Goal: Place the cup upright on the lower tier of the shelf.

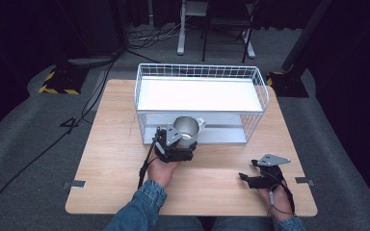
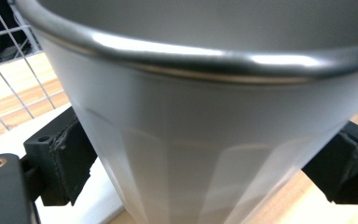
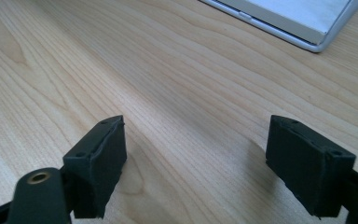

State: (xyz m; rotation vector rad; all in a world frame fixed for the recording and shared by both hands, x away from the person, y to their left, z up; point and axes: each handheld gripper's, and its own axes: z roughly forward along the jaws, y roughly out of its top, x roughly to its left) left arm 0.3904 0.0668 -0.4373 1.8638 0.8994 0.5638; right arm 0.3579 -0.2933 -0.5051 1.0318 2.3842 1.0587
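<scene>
Unmarked steel cup [image 2: 205, 140] (left-gripped [image 1: 176, 144]) — rack-front [image 1: 197, 103]

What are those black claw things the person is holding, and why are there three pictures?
They are hand-held grabbers, one in each hand. One picture comes from a camera up high over the wooden table. The other two come from small cameras riding on each grabber. The left gripper squeezes a shiny metal cup at the front of a white wire rack; its camera sees the cup very close. The right gripper is open, holding nothing, just above the bare wood.
</scene>
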